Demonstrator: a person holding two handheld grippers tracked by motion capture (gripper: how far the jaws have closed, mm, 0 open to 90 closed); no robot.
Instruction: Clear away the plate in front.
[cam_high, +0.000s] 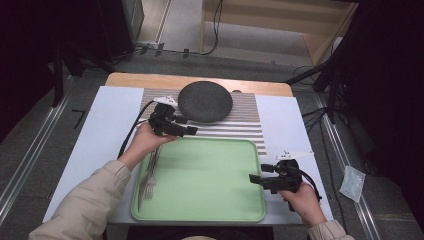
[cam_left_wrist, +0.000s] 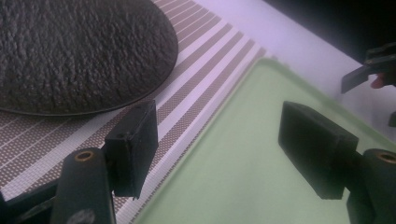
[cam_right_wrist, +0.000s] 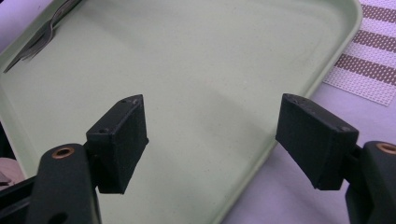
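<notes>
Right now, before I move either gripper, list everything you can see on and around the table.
Pale green plastic tray: one, near centre of the table.
Metal forks: a small bunch, count unclear, silver, along the tray's left side.
Dark grey textured round plate: one, on the mat behind the tray.
Brown-and-white striped placemat: one, far centre.
White table cover: one, under everything.
Clear plastic bag: one, on the floor at right.
Left gripper: black, jaws open, over the tray's far left corner.
Right gripper: black, jaws open, at the tray's right edge.
</notes>
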